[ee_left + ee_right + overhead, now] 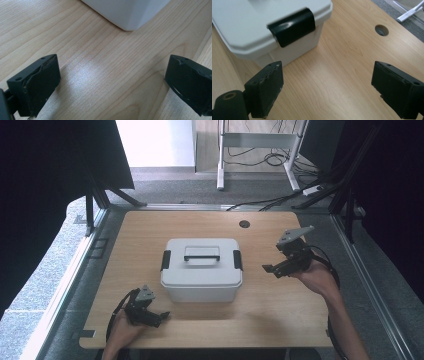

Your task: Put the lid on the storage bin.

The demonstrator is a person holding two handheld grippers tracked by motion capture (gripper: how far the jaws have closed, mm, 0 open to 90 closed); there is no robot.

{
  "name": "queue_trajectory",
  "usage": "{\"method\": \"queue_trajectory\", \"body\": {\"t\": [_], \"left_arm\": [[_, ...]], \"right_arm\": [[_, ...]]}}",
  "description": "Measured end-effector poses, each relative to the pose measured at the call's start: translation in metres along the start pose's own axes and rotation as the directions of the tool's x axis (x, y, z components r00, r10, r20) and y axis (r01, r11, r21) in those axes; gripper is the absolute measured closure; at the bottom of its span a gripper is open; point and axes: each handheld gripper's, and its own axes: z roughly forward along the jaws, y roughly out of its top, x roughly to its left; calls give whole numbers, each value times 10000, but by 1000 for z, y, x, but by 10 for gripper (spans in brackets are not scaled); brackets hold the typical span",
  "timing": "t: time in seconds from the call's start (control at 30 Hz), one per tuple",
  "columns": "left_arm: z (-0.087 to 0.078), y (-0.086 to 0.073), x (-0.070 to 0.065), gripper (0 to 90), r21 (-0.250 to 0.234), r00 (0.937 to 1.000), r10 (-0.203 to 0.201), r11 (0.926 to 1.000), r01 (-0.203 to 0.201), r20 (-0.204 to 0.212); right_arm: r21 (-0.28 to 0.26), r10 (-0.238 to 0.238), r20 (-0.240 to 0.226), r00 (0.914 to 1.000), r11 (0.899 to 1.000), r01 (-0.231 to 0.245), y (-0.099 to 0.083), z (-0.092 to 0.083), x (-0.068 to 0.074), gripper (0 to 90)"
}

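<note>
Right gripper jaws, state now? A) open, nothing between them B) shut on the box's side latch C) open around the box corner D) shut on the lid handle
A: the right gripper has its jaws wide apart over bare table, short of the box latch.

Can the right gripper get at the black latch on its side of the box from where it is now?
Probably yes: the right gripper is open beside the box, with bare table between it and that latch.
</note>
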Motion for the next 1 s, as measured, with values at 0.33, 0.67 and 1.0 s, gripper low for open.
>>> {"method": "queue_trajectory", "body": {"t": [0.33,0.67,1.0], "left_arm": [[0,0,0,0,-22,10000,-18,10000,18,-34],[0,0,0,0,-13,10000,-37,10000,36,-52],[0,0,-1,0,-21,10000,-66,10000,66,-68]], "right_arm": [[-446,892,313,9955,9951,-878,-41,-1,1,87],[-1015,1312,289,9909,9866,-1276,-66,20,20,56],[-988,1509,283,9881,9841,-1475,-87,58,43,54]]}}
